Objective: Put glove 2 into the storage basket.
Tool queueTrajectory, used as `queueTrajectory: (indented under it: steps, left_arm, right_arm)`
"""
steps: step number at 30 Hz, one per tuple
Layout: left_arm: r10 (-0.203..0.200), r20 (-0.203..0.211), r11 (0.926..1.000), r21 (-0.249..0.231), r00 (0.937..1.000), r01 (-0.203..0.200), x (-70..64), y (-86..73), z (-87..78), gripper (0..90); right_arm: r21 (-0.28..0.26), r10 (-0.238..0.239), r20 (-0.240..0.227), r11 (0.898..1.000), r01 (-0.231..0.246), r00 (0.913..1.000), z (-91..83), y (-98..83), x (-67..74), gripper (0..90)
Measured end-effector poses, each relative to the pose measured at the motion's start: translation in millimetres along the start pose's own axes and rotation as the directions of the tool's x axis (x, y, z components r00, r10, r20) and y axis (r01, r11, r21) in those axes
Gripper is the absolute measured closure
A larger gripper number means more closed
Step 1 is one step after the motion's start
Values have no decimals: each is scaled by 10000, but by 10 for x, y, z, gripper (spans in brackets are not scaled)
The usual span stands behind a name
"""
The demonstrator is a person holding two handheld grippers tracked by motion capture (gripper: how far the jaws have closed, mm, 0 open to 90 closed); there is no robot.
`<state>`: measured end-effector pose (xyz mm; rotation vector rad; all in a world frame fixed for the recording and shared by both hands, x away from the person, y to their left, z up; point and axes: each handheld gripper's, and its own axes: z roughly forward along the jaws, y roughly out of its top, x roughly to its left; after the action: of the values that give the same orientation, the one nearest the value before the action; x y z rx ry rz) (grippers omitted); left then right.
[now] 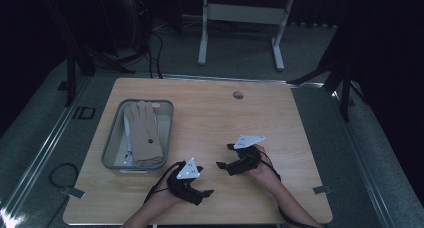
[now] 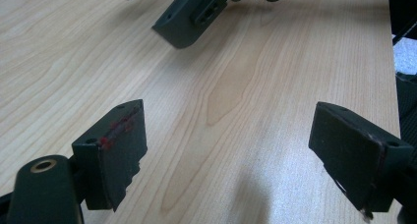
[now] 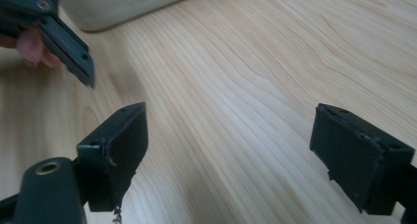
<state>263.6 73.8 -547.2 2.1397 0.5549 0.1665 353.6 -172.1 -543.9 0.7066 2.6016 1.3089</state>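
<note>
The high view looks forward and down over the whole bench (image 1: 215, 113) from the person's side; each gripper view sits low and close to the wood, and each catches the other gripper's jaws

Glove (image 1: 144, 133) lies in the bin (image 1: 111, 147) at the table's (image 1: 260, 113) left; both tongs right of it

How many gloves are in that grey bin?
1 that I can see: a beige glove lying lengthwise in the bin at the table's left. Another could be hidden beneath it.
</note>
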Motion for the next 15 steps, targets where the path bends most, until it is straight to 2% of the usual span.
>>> queueTrajectory:
  steps: [8,11,15]
  left_arm:
    - [146,98,9999,46,9998,-147,-12,-34,17,145]
    - [197,126,9998,-29,9997,-197,-20,-48,15,145]
    - [239,126,9996,-168,9996,-237,-37,-59,10,145]
  right_arm:
    - [54,116,179,9999,-117,9998,-110,-201,-35,143]
    - [-134,218,271,9997,-215,9994,-165,-252,-39,143]
    - [-34,352,281,9994,-352,9990,-195,-287,-49,140]
